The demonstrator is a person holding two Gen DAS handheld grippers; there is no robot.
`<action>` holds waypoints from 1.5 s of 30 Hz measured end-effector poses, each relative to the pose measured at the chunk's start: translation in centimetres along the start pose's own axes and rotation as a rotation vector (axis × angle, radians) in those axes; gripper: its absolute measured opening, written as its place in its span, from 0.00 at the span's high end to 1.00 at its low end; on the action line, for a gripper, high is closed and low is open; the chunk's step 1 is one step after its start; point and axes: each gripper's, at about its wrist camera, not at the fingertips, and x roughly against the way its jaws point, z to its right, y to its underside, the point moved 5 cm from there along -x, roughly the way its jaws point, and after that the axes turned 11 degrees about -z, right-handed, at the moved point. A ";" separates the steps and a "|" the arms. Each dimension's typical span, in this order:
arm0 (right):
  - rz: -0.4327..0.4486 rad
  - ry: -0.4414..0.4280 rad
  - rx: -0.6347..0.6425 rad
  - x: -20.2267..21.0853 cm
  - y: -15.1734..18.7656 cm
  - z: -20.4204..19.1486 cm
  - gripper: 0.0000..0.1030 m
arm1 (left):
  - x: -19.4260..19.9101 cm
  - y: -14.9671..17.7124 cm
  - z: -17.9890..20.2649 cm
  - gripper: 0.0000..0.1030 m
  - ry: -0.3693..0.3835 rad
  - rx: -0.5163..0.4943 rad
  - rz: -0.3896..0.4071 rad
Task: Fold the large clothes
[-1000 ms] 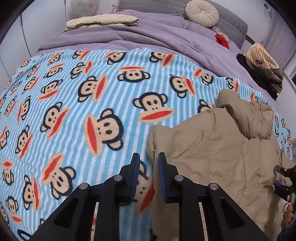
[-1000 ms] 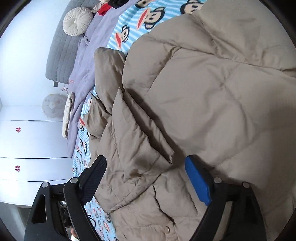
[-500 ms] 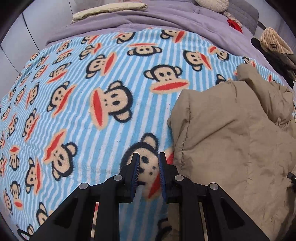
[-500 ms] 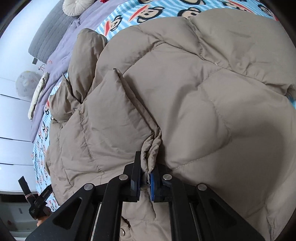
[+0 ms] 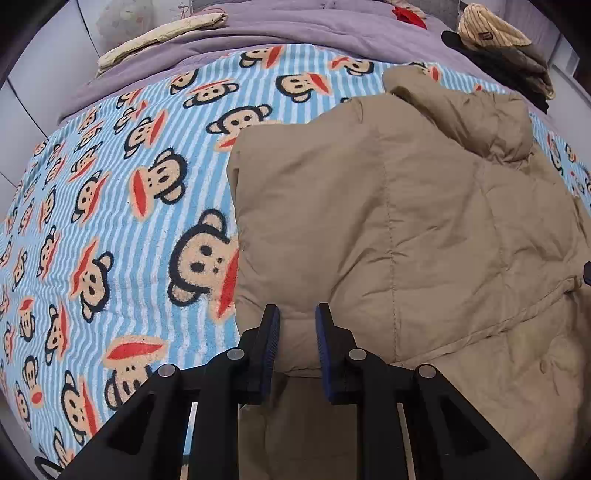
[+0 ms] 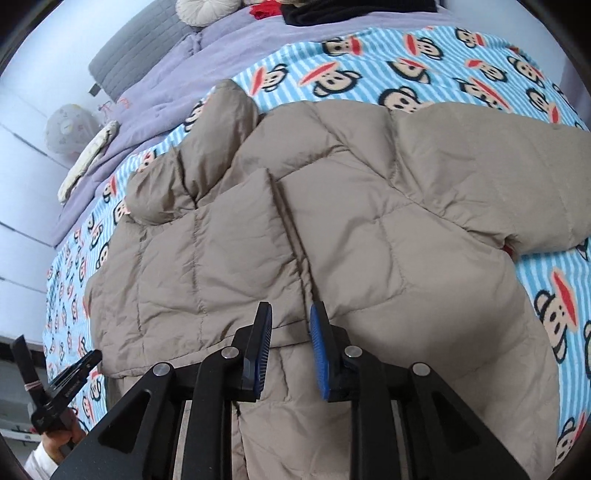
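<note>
A: Where does the tan puffer jacket (image 6: 369, 229) lie?

B: Spread front-up on the bed's monkey-print blanket (image 5: 110, 206), one sleeve out to the side, the hood end toward the purple duvet (image 5: 295, 26).

A: And the right gripper (image 6: 290, 332)?

B: Over the front opening near the hem. Its jaws are opening, with only a narrow gap so far; the fabric lies below them, and I see nothing pinched between the pads.

A: The left gripper (image 5: 295, 339)?

B: Narrow too, hovering over the jacket's side edge by the hem. It looks empty, though the fisheye view makes it hard to tell whether the tips brush the cloth.

A: How would you do the step well?

B: Probably widen both, take a full bite of the padded edge through both layers, then carry that side across toward the zipper line, low and even, so the filling doesn't bunch.
</note>
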 end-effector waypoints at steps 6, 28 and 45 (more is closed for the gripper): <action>-0.083 0.047 0.030 -4.8 -1.3 -0.5 0.83 | -0.2 -0.2 0.2 0.78 -0.019 0.031 -0.012; -0.082 -0.116 -0.171 2.9 3.8 7.7 0.53 | 7.4 3.1 11.4 0.01 0.069 -0.124 -0.001; 0.106 -0.226 -0.411 9.1 4.6 20.6 0.00 | 7.6 2.5 23.1 0.00 0.062 -0.251 -0.043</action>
